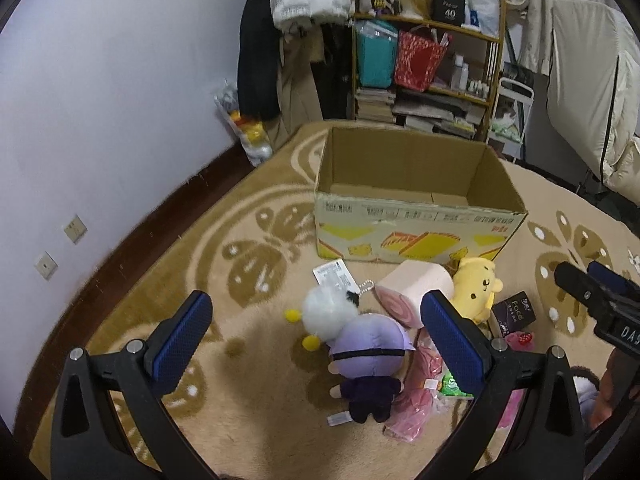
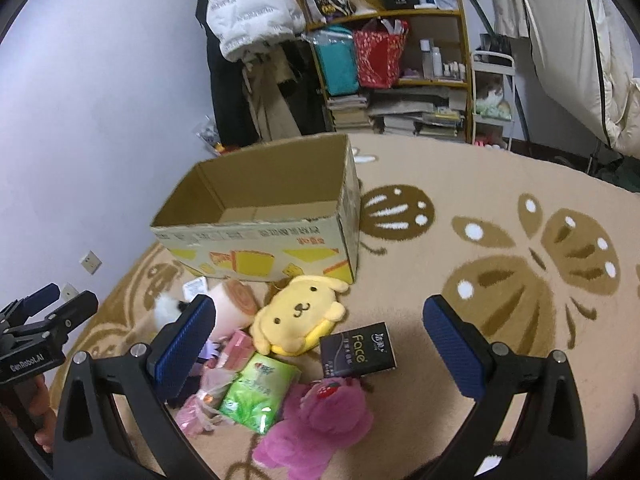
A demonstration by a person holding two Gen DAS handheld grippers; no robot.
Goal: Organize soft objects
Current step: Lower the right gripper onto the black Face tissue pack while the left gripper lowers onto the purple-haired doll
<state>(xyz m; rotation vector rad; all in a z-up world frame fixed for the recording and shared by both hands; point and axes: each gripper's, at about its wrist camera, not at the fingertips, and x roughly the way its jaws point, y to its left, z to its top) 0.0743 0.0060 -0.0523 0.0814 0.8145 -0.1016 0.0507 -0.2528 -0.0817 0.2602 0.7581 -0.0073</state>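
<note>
Both claws spread wide and empty above the toy pile; box waits unfilled.

The cardboard box (image 2: 256, 236) stands open on the carpet (image 2: 500, 208), nothing visible inside, likely the bin for sorting. Soft things lie heaped just in front of its printed side: yellow plush (image 2: 298, 312), purple-headed doll (image 1: 366, 344), white fluffy toy (image 1: 326, 312), pink plush (image 2: 316, 420), green packet (image 2: 260, 392). Left gripper (image 1: 316, 340) hovers over the doll, jaws well apart, touching nothing. Right gripper (image 2: 320, 344) hangs likewise open near the dark Face box (image 2: 358, 350), holding nothing.
</note>
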